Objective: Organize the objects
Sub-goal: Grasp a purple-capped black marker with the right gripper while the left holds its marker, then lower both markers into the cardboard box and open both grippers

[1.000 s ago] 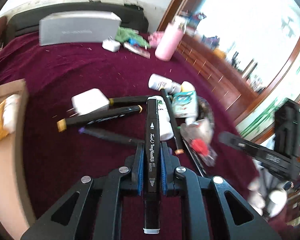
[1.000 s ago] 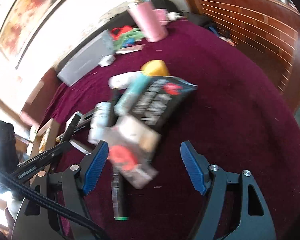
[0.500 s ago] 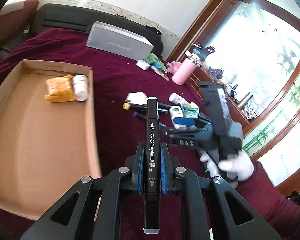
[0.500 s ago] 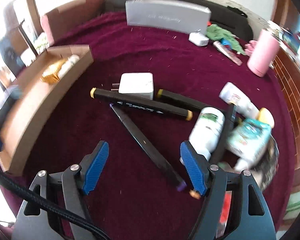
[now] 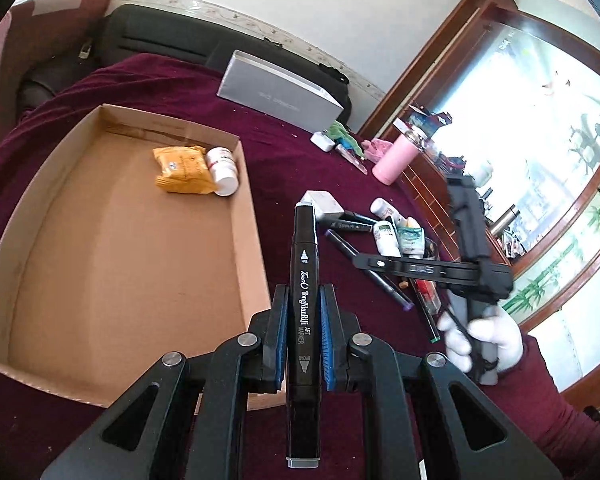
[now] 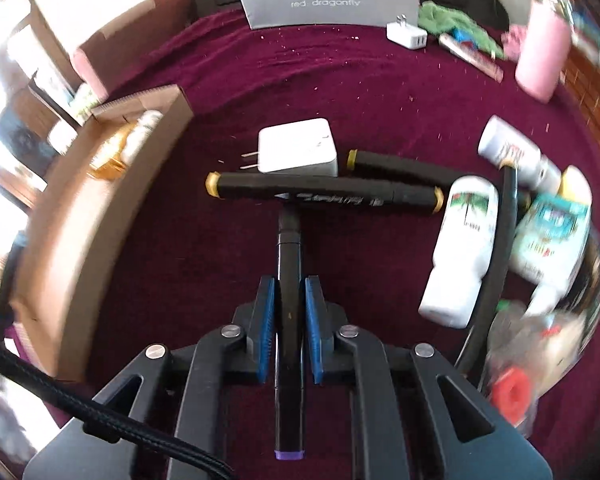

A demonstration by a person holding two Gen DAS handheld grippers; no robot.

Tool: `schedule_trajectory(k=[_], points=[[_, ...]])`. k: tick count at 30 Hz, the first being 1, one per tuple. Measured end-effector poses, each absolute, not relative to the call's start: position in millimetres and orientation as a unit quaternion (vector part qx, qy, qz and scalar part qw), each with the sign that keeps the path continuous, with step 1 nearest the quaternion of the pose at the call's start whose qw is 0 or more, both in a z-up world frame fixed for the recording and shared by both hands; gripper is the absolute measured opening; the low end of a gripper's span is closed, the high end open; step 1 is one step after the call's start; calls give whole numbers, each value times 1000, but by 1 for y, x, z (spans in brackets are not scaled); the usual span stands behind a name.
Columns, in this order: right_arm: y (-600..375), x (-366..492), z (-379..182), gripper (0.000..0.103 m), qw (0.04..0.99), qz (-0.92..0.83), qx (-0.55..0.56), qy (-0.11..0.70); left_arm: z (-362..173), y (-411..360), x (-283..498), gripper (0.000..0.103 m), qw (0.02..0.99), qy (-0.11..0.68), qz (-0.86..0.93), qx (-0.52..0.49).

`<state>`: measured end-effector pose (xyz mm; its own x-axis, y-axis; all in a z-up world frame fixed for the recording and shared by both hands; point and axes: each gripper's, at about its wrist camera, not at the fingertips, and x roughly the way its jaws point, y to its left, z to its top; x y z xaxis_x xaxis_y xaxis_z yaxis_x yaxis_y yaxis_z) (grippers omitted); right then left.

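My left gripper (image 5: 303,292) is shut on a black art marker (image 5: 303,240) with a grey end cap, held lengthwise beside the right wall of a cardboard tray (image 5: 256,264). Inside the tray lie an orange packet (image 5: 184,170) and a small white bottle (image 5: 222,172). My right gripper (image 6: 289,284) points down at the maroon cloth. Its jaws are closing, and the blue pads press on a thin black marker with a purple end (image 6: 289,240). From the left wrist view, that gripper (image 5: 380,262) and the white-gloved hand (image 5: 476,336) holding it are at the right.
Ahead of the right gripper lie a white charger (image 6: 296,146), two yellow-capped black markers (image 6: 324,194), white bottles (image 6: 460,256) and packets in a pile at the right. A grey box (image 6: 328,0), small plug (image 6: 406,34) and pink cup (image 6: 540,56) stand at the back.
My left gripper has swung with its marker from over the pile to beside the cardboard tray. My right gripper came down over the purple-ended marker and went from open to shut on it.
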<state>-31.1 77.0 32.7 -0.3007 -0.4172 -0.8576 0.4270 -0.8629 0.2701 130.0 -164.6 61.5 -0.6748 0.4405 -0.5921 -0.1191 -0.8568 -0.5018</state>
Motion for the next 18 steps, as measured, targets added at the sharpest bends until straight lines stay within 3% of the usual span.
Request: schedule_trajectory(k=[8,18], points=[[89,-14,32,13,332,-755,550,-133,65,-183,138,12,134,-218,895,-365],[47,-11,55,13,401,-723,531,-184,76,-223,125,12,80,-212,903,-364]])
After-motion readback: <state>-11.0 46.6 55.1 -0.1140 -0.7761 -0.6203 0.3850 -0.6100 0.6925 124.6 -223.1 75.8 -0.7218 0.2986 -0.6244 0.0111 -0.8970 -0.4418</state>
